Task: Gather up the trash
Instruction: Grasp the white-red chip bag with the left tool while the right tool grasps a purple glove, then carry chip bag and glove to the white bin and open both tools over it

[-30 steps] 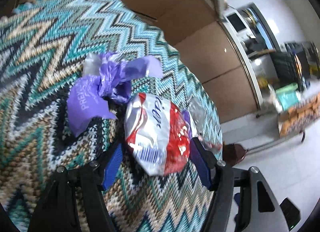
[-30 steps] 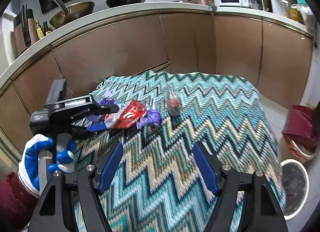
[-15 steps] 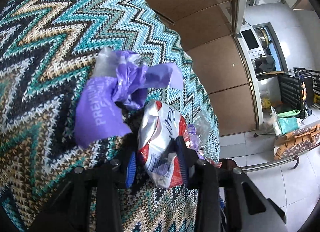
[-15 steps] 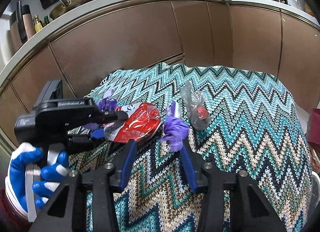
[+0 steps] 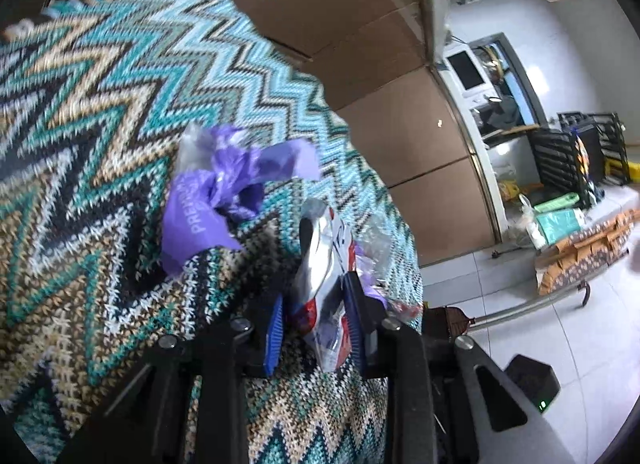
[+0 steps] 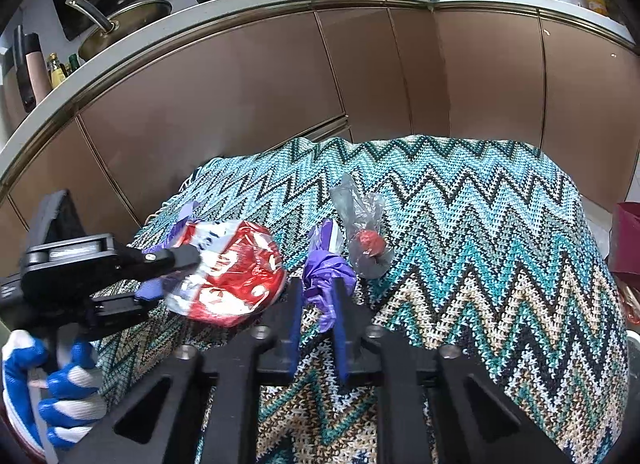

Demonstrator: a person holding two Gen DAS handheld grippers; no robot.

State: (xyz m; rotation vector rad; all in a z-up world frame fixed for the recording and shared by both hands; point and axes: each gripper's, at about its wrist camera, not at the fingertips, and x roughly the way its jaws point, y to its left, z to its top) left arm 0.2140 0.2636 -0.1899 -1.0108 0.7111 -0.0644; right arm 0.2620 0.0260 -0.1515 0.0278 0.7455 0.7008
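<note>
On the zigzag blanket (image 6: 460, 232), the left gripper (image 6: 168, 276) pinches the red-and-silver wrapper (image 6: 236, 284) at the blanket's left edge — apparently lifted — while beside it the right gripper (image 6: 316, 328) clamps the crumpled purple wrapper (image 6: 326, 276), a clear wrapper (image 6: 366, 240) just right.

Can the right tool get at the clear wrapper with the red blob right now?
Probably not yet: the right tool is shut on the purple wrapper. The clear wrapper lies just beyond, uncovered on the blanket.
</note>
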